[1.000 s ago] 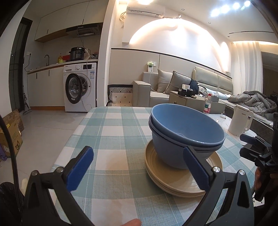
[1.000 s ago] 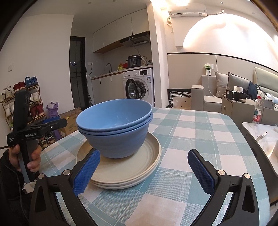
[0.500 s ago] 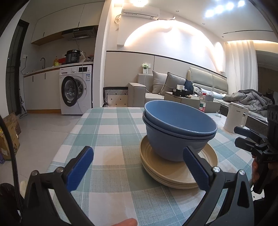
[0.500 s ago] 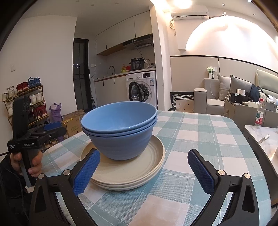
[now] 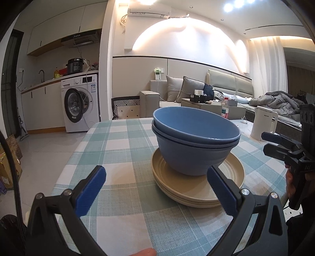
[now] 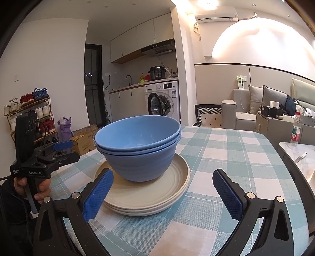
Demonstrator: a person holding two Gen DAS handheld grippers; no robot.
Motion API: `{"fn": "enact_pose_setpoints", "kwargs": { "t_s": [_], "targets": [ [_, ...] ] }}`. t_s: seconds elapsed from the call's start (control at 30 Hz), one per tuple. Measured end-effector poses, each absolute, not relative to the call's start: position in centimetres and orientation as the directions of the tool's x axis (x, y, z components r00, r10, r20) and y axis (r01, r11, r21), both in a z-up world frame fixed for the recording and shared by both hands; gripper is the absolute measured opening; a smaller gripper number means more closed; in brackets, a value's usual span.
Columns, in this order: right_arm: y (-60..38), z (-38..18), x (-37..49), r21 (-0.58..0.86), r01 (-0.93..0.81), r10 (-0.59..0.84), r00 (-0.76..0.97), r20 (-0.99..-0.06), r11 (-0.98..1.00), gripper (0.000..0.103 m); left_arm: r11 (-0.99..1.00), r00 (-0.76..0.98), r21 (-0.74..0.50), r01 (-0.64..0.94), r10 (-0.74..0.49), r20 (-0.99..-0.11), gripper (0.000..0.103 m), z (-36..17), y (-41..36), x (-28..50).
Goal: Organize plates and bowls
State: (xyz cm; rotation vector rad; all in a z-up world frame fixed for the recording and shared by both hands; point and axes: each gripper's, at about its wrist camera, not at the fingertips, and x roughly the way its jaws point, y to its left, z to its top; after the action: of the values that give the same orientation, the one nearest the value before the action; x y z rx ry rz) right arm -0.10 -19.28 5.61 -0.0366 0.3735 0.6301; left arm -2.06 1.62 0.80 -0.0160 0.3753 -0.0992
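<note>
Warm indoor light is thrown from ceiling spots [image 5: 234, 5] at 1 o'clock; arched wall [image 6: 261, 39] is blown out w/ glare. Edges are bent by fisheye, corners vignetted black. Focus is sharp throughout.

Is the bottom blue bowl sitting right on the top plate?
Touching. In the right wrist view the bottom blue bowl rests with its base directly on the top plate, no gap showing.

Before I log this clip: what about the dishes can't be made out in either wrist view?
- Lower blue bowl's inside: covered by the top blue bowl, both views.
- Lower beige plates' faces: only rim edges show; exact count unclear.
- Near plate rim, right wrist view: hidden behind the right gripper's blue fingers.
</note>
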Motion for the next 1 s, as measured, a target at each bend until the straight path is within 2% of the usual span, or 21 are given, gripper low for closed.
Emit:
{"fn": "enact_pose_setpoints", "kwargs": {
  "t_s": [1.0],
  "targets": [
    [-18.2,5.1,-0.6,0.042,-0.606,0.578,0.733,-0.359,0.795,0.102,0.994,0.922,-0.028,0.101,-0.104,-0.374,0.103,0.3,1.3,-1.9]
  ]
}}
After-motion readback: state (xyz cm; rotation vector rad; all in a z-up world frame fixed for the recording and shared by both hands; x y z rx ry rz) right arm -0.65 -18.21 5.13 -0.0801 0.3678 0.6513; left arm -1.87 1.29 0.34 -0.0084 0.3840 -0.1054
